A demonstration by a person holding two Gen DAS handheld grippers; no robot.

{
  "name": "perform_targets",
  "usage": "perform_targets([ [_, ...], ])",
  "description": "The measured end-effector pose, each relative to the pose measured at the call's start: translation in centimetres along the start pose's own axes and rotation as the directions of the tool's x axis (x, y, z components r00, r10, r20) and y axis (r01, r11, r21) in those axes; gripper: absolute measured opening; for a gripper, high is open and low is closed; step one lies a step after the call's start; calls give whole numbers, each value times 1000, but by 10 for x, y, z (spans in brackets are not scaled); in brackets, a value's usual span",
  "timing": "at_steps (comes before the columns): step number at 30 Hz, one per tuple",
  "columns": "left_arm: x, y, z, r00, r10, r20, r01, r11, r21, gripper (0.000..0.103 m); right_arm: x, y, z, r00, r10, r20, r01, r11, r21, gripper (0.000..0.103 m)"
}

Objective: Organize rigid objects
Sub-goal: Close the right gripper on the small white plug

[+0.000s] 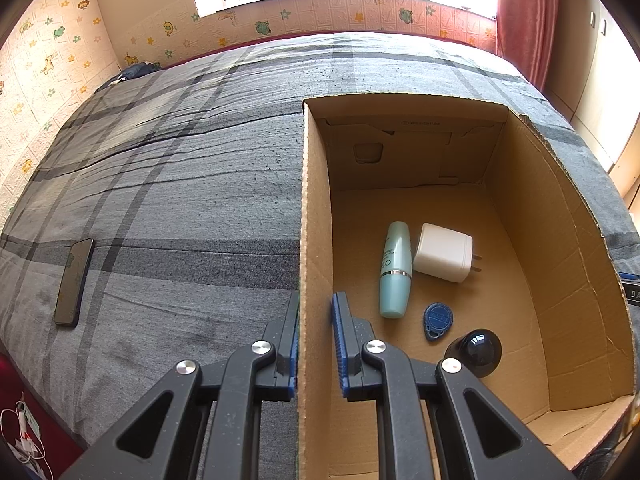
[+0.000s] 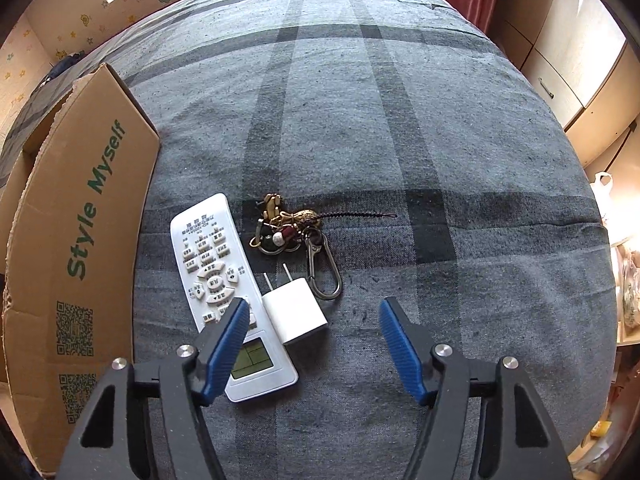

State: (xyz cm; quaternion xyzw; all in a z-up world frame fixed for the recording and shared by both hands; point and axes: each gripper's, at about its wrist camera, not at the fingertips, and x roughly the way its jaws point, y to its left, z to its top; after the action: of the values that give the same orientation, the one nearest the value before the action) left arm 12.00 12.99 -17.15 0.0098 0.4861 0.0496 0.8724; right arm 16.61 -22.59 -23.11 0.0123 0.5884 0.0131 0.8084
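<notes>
Left wrist view: our left gripper [image 1: 316, 344] straddles the cardboard box [image 1: 568, 216] left wall, one finger outside and one inside, narrowly parted; whether it pinches the wall we cannot tell. On the box floor: teal bottle [image 1: 395, 270], white charger [image 1: 442, 252] touching it, blue key fob [image 1: 438, 320], dark round knob [image 1: 474, 353]. A phone [image 1: 74, 282] lies near the bed's [image 1: 180, 168] left edge.

Right wrist view: our right gripper [image 2: 312, 344] is spread wide, empty, above the bed [image 2: 460, 140]. The remote [image 2: 224, 288], small white plug adapter [image 2: 296, 312] and keychain [image 2: 292, 232] lie clustered beside the box [image 2: 80, 240] outer wall.
</notes>
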Motion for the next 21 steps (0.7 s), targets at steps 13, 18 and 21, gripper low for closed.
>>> perform_targets([
  [13,1,-2,0,1000,2,0,-2,1000,0,15,4,5,5,1000,18,-12,-18,1000,-3,31],
  [18,1,-1,0,1000,2,0,-2,1000,0,15,5,9,9,1000,13,-21,-14,1000,-16,31],
  [21,0,-2,0,1000,2,0,-2,1000,0,15,9,13,12,1000,9,-30,-9,1000,-19,31],
])
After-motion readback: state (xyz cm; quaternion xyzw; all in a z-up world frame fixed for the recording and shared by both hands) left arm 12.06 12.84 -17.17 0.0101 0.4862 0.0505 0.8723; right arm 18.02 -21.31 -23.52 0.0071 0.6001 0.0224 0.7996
